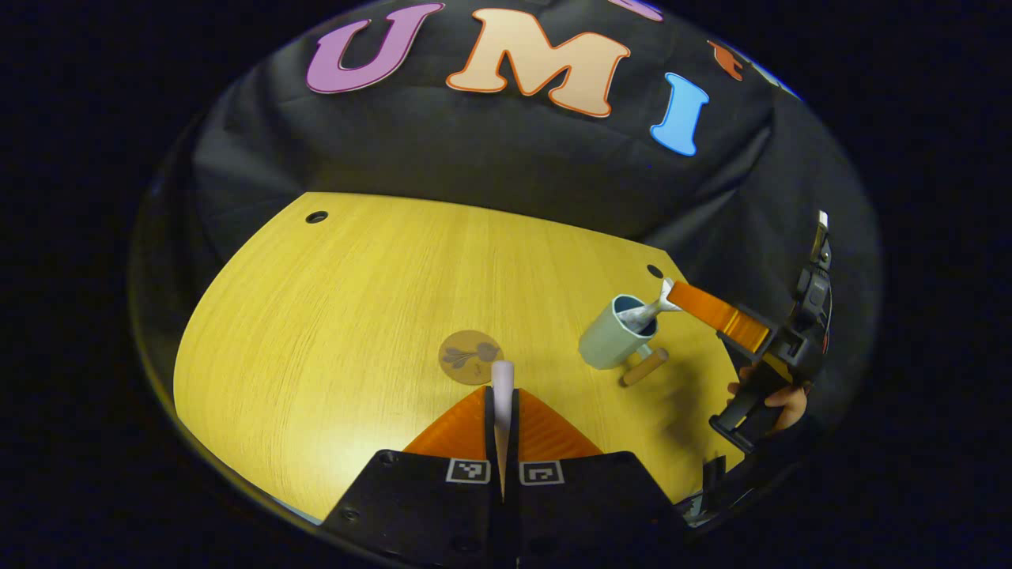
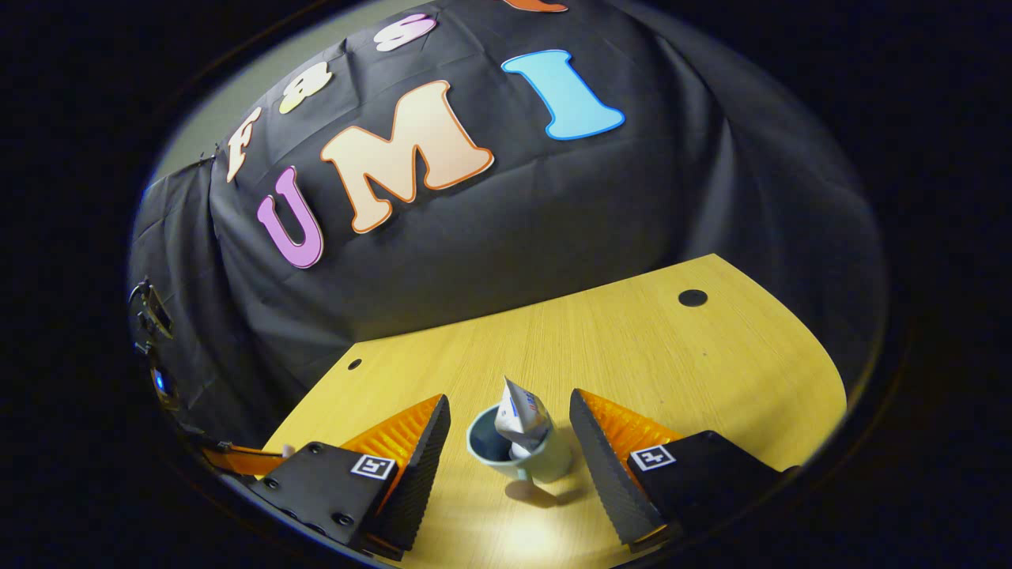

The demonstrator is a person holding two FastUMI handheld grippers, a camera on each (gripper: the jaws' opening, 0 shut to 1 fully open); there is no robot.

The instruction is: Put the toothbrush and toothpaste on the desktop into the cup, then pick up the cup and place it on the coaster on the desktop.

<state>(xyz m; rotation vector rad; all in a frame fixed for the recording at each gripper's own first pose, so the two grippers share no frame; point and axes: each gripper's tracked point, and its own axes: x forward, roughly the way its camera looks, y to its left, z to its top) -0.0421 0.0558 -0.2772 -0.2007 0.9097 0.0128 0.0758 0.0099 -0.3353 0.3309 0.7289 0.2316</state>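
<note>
Toothpaste (image 2: 522, 415) sits in cup (image 2: 518, 454), so your right gripper (image 2: 510, 462) stands wide; left gripper (image 1: 503, 411) pinches toothbrush (image 1: 502, 387) for its drop.

Toothpaste in the cup, right gripper's fingers apart

The right gripper (image 2: 510, 450) hung over the wooden desktop (image 2: 711, 356) with its jaws spread wide. Between them and just beyond stood the pale blue-green cup (image 2: 545, 462), touched by neither finger. The crumpled white toothpaste tube (image 2: 520, 415) stood tilted in it, its flat end sticking up above the rim.
</note>
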